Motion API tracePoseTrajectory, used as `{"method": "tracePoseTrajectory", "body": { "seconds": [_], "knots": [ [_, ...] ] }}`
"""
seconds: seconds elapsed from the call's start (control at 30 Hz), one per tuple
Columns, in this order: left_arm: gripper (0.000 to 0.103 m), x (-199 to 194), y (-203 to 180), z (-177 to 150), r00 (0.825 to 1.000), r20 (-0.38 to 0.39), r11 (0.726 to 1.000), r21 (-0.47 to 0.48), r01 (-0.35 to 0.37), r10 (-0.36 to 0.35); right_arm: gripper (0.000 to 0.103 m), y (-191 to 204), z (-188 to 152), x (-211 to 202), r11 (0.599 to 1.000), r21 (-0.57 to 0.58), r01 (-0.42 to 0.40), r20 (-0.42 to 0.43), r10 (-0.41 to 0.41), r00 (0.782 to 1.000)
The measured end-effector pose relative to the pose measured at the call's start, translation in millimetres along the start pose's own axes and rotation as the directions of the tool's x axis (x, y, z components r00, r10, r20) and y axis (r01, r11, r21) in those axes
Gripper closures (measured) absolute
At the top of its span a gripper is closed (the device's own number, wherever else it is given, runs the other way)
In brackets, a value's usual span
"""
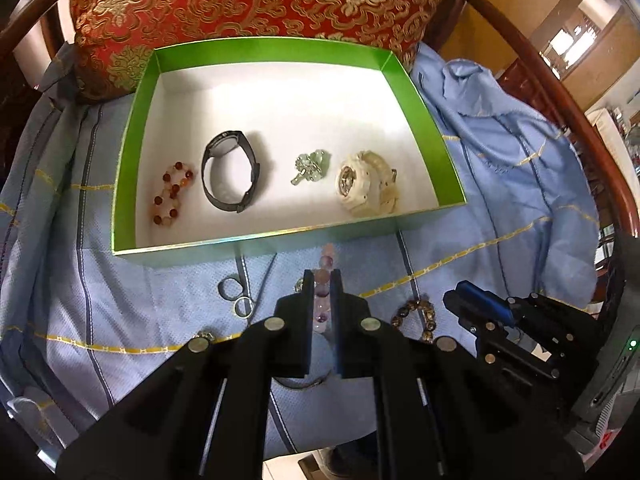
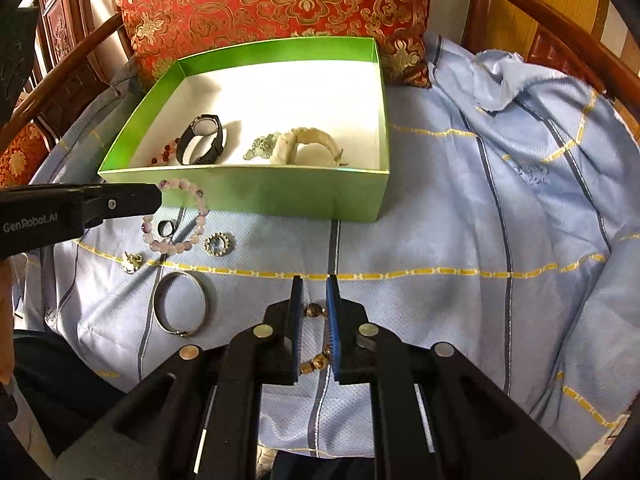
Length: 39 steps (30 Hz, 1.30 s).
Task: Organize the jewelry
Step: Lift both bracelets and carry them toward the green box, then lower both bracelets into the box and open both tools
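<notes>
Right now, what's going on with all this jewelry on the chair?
A person with two handheld grippers is sorting jewelry into a green box on a blue cloth. The left gripper has its jaws shut on a pale pink bead bracelet, hanging above the cloth. The right gripper is shut on a brown bead bracelet. Two watches, a red bead bracelet and a green piece already lie in the box; a bangle and small pieces wait outside.

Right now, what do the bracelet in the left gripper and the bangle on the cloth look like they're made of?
Pink bead bracelet: looks like polished stone or glass, its round beads translucent pink and purple. Bangle: probably metal, a thin silvery band with a bright sheen.
</notes>
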<state>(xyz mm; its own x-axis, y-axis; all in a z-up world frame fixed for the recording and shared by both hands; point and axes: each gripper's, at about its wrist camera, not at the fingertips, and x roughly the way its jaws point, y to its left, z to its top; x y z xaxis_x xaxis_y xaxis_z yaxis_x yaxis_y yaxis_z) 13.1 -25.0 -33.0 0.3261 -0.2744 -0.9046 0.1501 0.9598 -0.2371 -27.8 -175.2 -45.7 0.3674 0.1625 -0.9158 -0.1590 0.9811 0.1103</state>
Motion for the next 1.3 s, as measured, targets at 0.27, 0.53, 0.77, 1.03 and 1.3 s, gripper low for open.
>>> {"method": "tracePoseTrajectory", "body": {
  "seconds": [0.27,0.53,0.77,1.03,1.3],
  "knots": [
    [0.095,1.9,0.4,4.0,1.000,0.000,1.000,-0.006,-0.002,0.002,0.088,-0.1,-3.4,17.2,0.999,-0.018,0.047,-0.066,-0.048,0.997],
    [0.095,6.1,0.7,3.1,1.000,-0.008,1.000,0.003,-0.010,0.010,0.091,-1.6,-20.4,51.7,0.994,-0.049,0.095,-0.143,-0.101,0.985],
    [0.095,-14.8,-0.4,8.8,0.999,0.043,1.000,0.005,0.023,-0.024,0.092,2.9,-5.5,9.6,1.000,-0.029,0.006,-0.041,-0.007,0.999],
    [0.095,-59.5,25.4,40.7,0.984,0.167,0.997,-0.044,0.065,-0.057,0.092,16.1,52.1,-66.0,0.995,-0.050,-0.086,0.199,0.094,0.975],
    [0.095,-34.1,71.3,75.9,0.990,0.140,0.989,-0.146,0.001,0.020,0.092,38.5,116.4,-23.8,0.993,-0.050,-0.107,0.203,0.115,0.972]
  ]
}}
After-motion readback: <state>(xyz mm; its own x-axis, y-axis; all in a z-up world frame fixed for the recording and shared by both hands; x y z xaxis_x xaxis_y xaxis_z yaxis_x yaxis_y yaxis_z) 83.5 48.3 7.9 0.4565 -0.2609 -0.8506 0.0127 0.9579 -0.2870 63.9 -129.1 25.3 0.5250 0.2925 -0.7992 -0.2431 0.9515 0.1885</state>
